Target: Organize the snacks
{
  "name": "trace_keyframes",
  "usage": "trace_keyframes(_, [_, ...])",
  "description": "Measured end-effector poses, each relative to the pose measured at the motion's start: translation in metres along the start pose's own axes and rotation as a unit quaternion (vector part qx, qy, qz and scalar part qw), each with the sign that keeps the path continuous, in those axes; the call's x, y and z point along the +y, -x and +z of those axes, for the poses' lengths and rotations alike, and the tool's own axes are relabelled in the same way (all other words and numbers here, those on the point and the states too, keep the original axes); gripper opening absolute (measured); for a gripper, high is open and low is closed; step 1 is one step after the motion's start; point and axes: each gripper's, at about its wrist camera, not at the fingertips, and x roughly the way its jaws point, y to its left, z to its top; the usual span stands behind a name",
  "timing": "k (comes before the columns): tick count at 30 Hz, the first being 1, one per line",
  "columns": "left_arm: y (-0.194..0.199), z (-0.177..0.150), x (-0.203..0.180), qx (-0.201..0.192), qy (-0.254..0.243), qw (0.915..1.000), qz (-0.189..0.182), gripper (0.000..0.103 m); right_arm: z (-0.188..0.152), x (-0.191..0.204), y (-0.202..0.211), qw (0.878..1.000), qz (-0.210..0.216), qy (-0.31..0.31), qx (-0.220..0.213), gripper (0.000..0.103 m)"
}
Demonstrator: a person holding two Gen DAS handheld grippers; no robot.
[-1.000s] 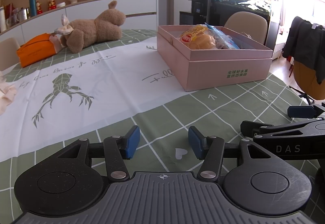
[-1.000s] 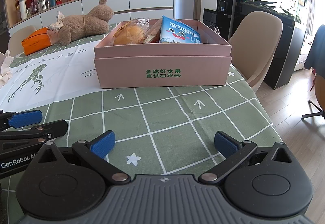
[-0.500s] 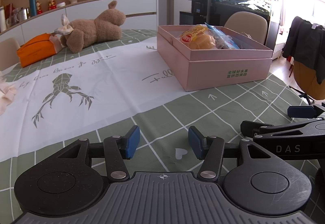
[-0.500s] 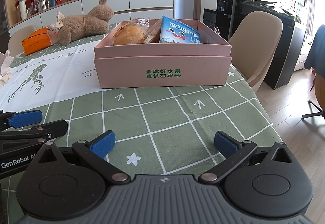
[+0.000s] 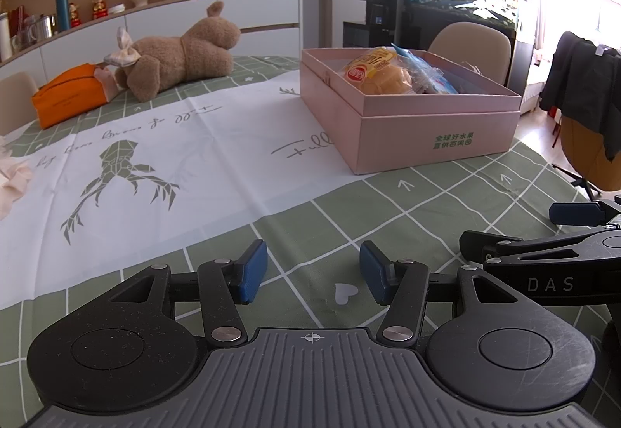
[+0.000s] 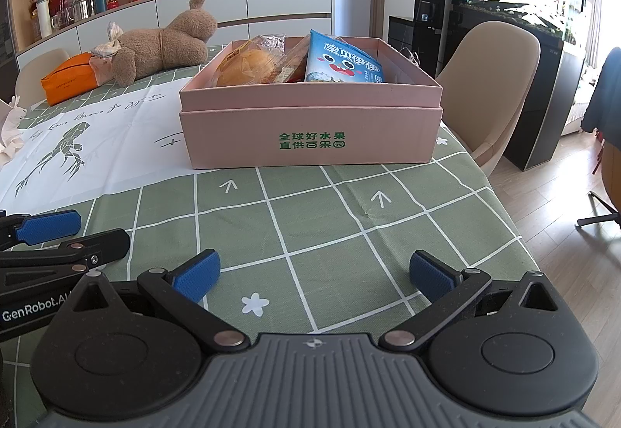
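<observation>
Both tools are parked low over the near edge of the surface (image 6: pixel 330 218), side by side and well short of the pink box (image 6: pixel 310 129). The left tool (image 5: pixel 313 274) has its jaws partly apart with nothing between them; the right tool (image 6: pixel 314 272) has its jaws spread wide, likewise empty. The snacks sit inside the open box: a wrapped bun (image 6: pixel 248 72) toward its left side and a blue packet (image 6: pixel 341 63) leaning upright beside it, with other wrapped items between that are too crowded to identify. No loose snack is visible on the cloth near the tools; a plush toy (image 5: pixel 182 53) and an orange pouch (image 5: pixel 71 96) lie at the far side, well apart from the box. Judgement: no pick is in hand; either the sorting is finished or it has yet to start. The next move would call for a reach forward to the box, and the packet's thin upper edge offers the easiest purchase
</observation>
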Motion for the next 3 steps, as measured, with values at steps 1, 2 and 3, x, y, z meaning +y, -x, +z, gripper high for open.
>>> trace_keyframes(1, [0.0000,0.0000,-0.0001,0.000,0.000,1.0000,0.000,0.059,0.0000,0.0000,0.0000,1.000,0.000,0.000,0.000,0.103])
trace_keyframes(2, [0.0000,0.0000,-0.0003,0.000,-0.001,1.0000,0.000,0.059,0.0000,0.0000,0.0000,1.000,0.000,0.000,0.000,0.103])
trace_keyframes(3, [-0.0001,0.0001,-0.0005,0.000,-0.002,1.0000,0.002,0.059,0.0000,0.0000,0.0001,1.000,0.000,0.000,0.000,0.103])
